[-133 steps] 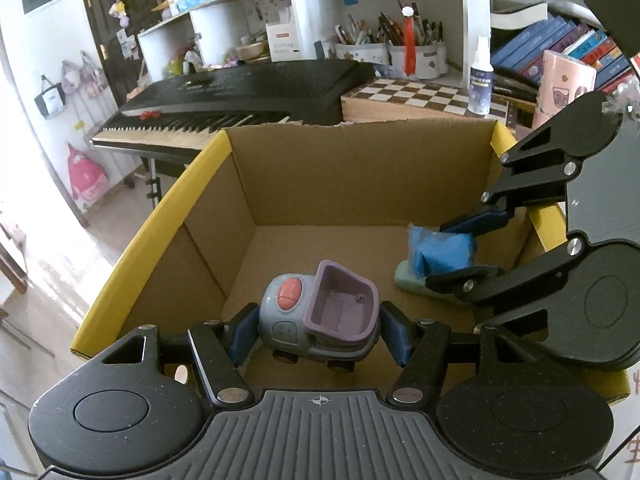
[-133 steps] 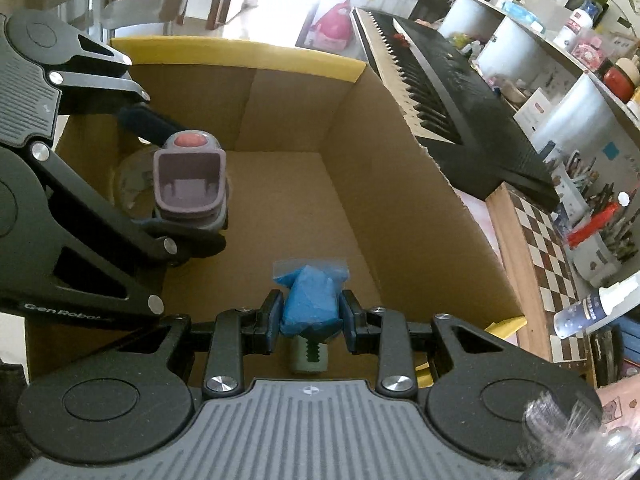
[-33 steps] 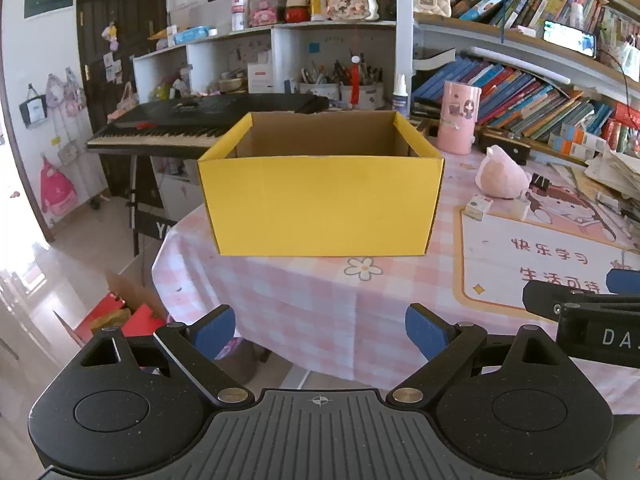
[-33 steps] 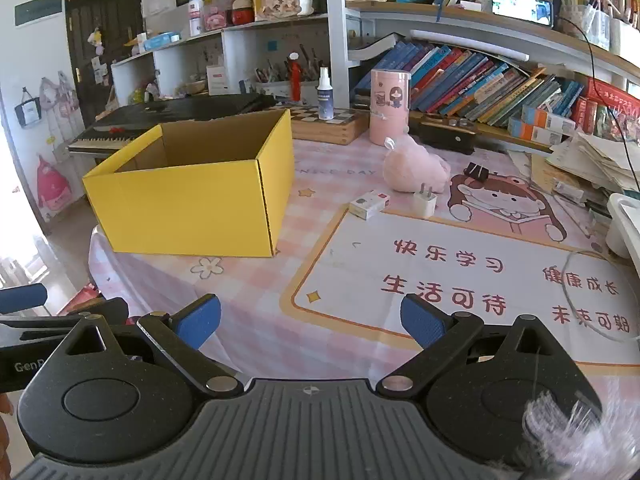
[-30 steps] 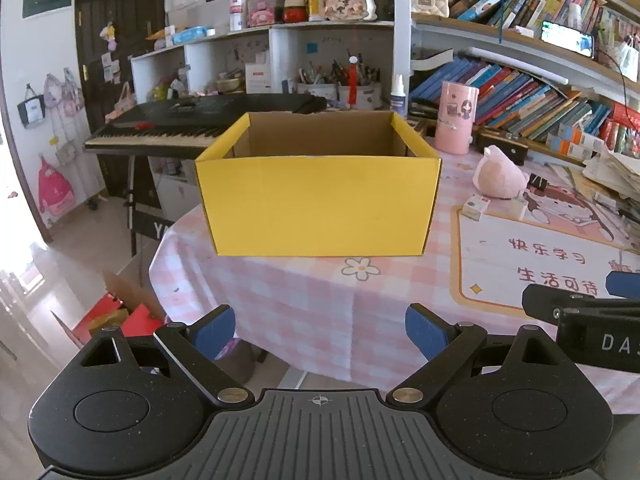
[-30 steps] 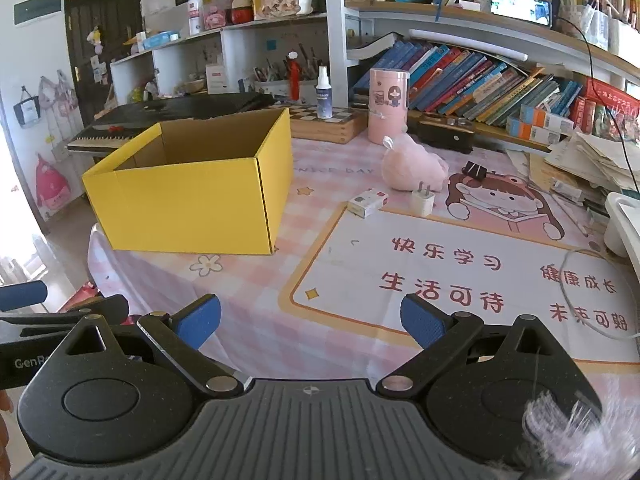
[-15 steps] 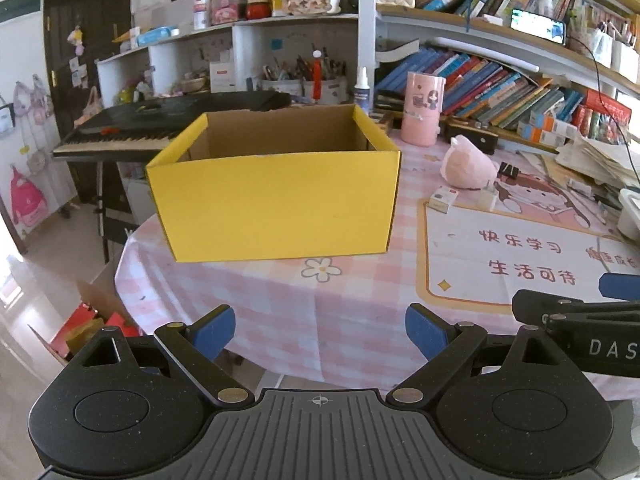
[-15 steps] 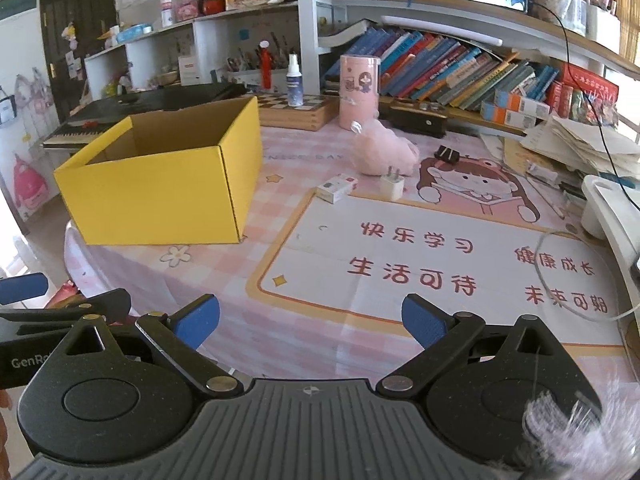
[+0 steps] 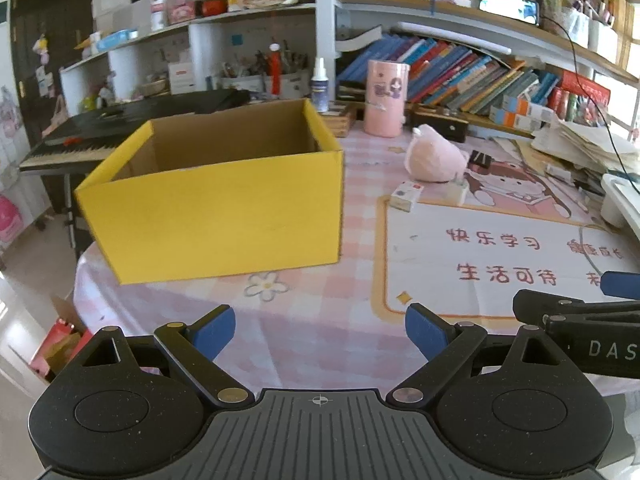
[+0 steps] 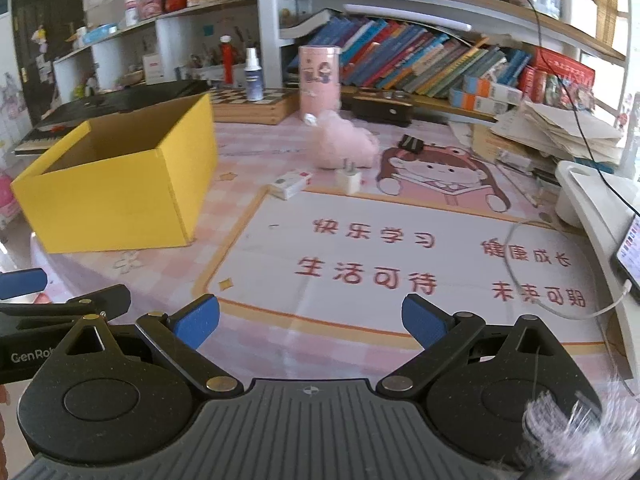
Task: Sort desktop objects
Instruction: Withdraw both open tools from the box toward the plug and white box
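Observation:
A yellow cardboard box [image 9: 224,216] [image 10: 120,200] stands open-topped on the left of the pink checked table; its contents are hidden from here. A pink plush toy [image 9: 436,158] [image 10: 346,146], a small white-and-red box [image 9: 406,196] [image 10: 290,183] and a white plug adapter [image 9: 458,191] [image 10: 349,179] lie beyond the mat's far edge. My left gripper [image 9: 320,330] is open and empty, held back from the box near the table's front edge. My right gripper [image 10: 311,320] is also open and empty, over the printed mat [image 10: 400,256].
A pink cylinder tin [image 10: 320,80], a spray bottle [image 10: 254,76], a chessboard box [image 10: 248,106] and book rows [image 10: 420,64] line the back. A keyboard [image 9: 120,124] stands behind the box. Stacked papers [image 10: 560,132], a white tray [image 10: 592,200], a phone and cable [image 10: 628,256] crowd the right.
Both grippers let go of the toy car and the blue packet in the box, pulled back to the table's front and swung right. In the last second the view keeps drifting right.

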Motion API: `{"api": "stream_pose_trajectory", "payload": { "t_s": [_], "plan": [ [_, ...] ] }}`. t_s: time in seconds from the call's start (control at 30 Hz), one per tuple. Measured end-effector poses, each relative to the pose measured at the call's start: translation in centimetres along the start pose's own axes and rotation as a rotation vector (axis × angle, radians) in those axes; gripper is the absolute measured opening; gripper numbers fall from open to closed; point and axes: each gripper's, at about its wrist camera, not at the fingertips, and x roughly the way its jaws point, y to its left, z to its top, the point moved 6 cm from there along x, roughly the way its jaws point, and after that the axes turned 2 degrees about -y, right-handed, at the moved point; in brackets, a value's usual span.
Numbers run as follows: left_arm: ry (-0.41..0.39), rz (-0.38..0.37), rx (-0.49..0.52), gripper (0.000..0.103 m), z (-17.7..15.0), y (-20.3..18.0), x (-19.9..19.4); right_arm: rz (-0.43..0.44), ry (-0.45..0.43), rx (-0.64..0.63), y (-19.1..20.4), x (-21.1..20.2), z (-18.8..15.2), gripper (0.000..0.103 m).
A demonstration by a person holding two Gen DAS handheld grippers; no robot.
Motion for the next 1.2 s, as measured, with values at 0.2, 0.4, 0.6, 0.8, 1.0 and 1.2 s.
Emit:
{"api": "stream_pose_trajectory", "payload": {
  "t_s": [0.2, 0.4, 0.6, 0.8, 1.0, 1.2],
  "plan": [
    [0.012, -0.015, 0.002, 0.094, 0.9, -1.4, 1.7, -0.020, 0.011, 0.009, -1.8, 1.2, 0.8, 0.098],
    [0.031, -0.026, -0.005, 0.094, 1.7, -2.7, 3.6, -0.028, 0.029, 0.007, -3.2, 2.7, 1.7, 0.098],
    [0.039, -0.027, 0.001, 0.094, 2.7, -4.2, 5.2, -0.035, 0.045, 0.008, -4.8, 4.3, 2.8, 0.098],
    [0.050, -0.048, 0.008, 0.094, 3.6, -5.9, 6.9, -0.050, 0.039, 0.020, -6.8, 5.8, 4.1, 0.097],
    [0.063, -0.045, 0.001, 0.094, 4.6, -7.5, 8.6, -0.050, 0.047, 0.019, -8.8, 7.5, 5.3, 0.096],
    [0.075, -0.032, -0.011, 0.094, 5.4, -8.7, 10.0, -0.029, 0.051, 0.010, -10.3, 9.4, 6.5, 0.096]
  ]
}}
